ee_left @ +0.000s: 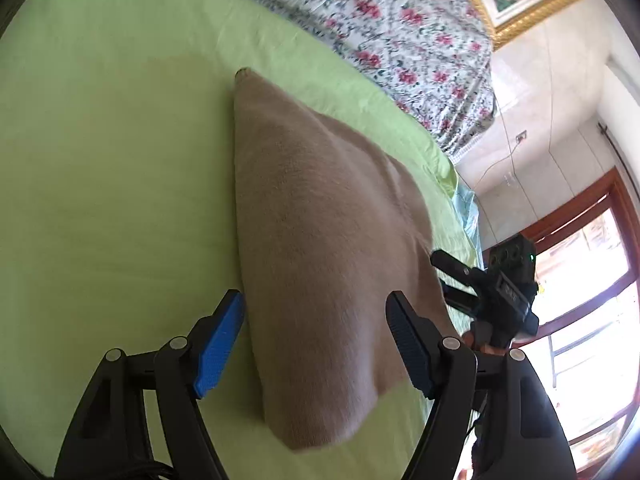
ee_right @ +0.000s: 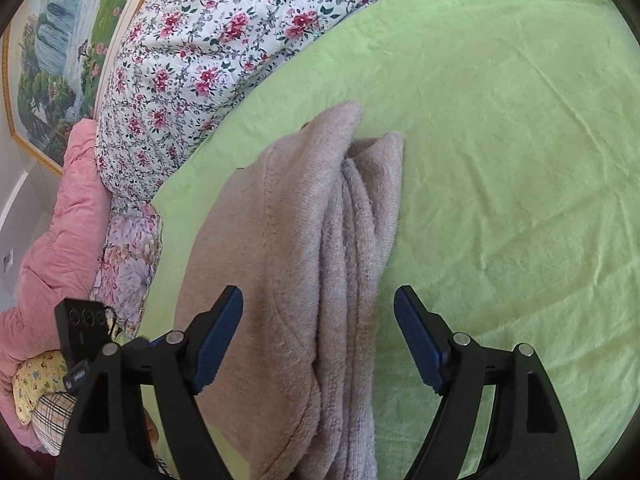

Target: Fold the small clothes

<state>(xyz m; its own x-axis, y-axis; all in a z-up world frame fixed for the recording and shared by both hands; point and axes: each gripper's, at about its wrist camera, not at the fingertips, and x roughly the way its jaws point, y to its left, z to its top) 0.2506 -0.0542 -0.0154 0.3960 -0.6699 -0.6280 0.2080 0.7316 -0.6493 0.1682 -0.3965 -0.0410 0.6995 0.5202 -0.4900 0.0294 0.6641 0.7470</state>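
Observation:
A beige fleece garment [ee_left: 320, 248] lies folded on the green sheet [ee_left: 100, 200]. In the right wrist view the garment [ee_right: 304, 264] shows several stacked layers along its right edge. My left gripper [ee_left: 316, 316] is open, its blue pads on either side of the garment's near end. My right gripper [ee_right: 318, 312] is open too, straddling the garment's near end from the other side. The right gripper also shows in the left wrist view [ee_left: 448, 276] at the garment's right edge. Neither gripper holds cloth.
A floral quilt [ee_right: 208, 52] lies bunched along the far side of the bed. A pink duvet [ee_right: 60, 248] and small patterned clothes [ee_right: 36, 376] lie at the left. A framed painting [ee_right: 60, 40] hangs behind. A window [ee_left: 580, 320] is to the right.

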